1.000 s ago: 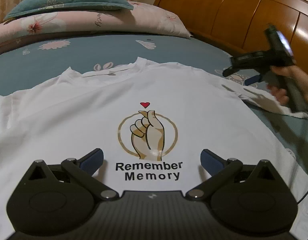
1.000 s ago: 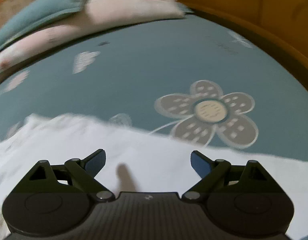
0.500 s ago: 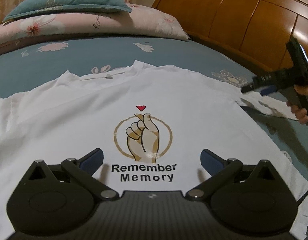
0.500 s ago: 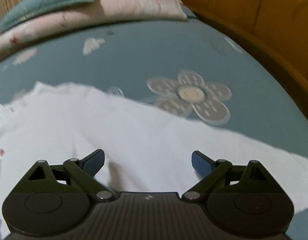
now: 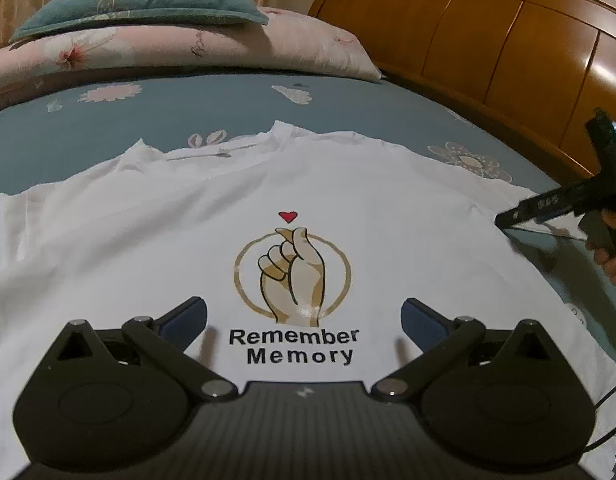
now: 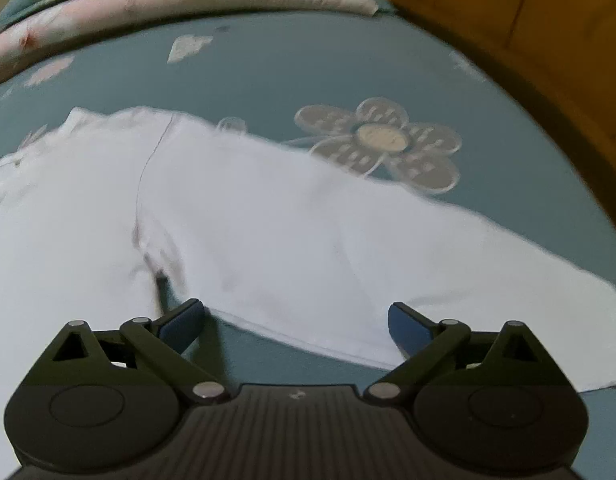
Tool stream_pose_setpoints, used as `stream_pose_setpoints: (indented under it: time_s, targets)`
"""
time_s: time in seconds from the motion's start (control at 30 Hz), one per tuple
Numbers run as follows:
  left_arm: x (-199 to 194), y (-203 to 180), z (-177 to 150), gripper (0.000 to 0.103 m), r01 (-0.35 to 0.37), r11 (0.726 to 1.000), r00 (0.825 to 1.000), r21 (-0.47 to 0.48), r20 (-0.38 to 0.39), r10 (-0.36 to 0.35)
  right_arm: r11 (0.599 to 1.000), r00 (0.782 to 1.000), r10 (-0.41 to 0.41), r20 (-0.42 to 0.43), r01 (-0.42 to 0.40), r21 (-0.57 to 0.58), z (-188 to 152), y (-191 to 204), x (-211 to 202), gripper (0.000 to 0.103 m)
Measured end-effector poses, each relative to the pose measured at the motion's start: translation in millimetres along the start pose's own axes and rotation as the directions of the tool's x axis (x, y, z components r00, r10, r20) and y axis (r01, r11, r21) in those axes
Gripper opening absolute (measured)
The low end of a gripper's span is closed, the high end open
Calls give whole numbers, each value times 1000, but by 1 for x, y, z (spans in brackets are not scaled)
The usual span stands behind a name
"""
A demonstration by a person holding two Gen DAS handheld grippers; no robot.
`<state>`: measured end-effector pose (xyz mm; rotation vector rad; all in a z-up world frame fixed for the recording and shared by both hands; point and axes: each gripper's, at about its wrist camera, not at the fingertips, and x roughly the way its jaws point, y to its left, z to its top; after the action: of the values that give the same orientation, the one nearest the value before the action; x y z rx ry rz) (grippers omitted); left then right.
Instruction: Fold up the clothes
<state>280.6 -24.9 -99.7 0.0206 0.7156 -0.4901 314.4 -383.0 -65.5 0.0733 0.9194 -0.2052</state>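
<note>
On the blue flowered bedsheet (image 5: 235,108), a white T-shirt (image 5: 388,216) is lying spread flat and face up, its collar (image 5: 227,148) pointing toward twelve o'clock in the left wrist view, where the pillows (image 5: 187,48) are stacked against the wooden headboard (image 5: 488,40); the printed finger-heart graphic (image 5: 292,276) and its lettering are reading upright from that camera, so the shirt's long axis is running from six to twelve. The left gripper (image 5: 303,320) is hanging over the lower chest of the shirt with its jaws wide apart and nothing between them, the blue pads (image 5: 183,320) sitting either side of the lettering without pressing the cloth. The right gripper (image 6: 296,320) is the one placed for the coming move: in the left wrist view it is sitting at about three o'clock of the graphic, a hand (image 5: 612,256) gripping its handle, right at the shirt's edge. In its own view the short sleeve (image 6: 348,248) is stretching across from about ten o'clock to four o'clock, with the underarm seam (image 6: 141,208) toward ten o'clock and the hem edge just ahead of the pads. Its jaws are opening, already spread wide, with only the sleeve's near edge lying between the pads and not pinched. Judging from this, the sleeve is the nearer target for the right hand, and a fold inward toward the graphic is looking likely.
</note>
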Motion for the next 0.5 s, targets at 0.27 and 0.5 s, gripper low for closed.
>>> stream_pose_setpoints:
  time_s: [0.27, 0.5]
  targets:
    - [4, 0, -1, 102, -5, 1000, 1000, 3, -11, 5, 989, 999, 14, 45, -20, 143, 35, -15, 24, 100]
    - [5, 3, -1, 102, -10, 1000, 1000, -11, -17, 10, 976, 994, -100, 37, 91, 198, 53, -32, 54, 102]
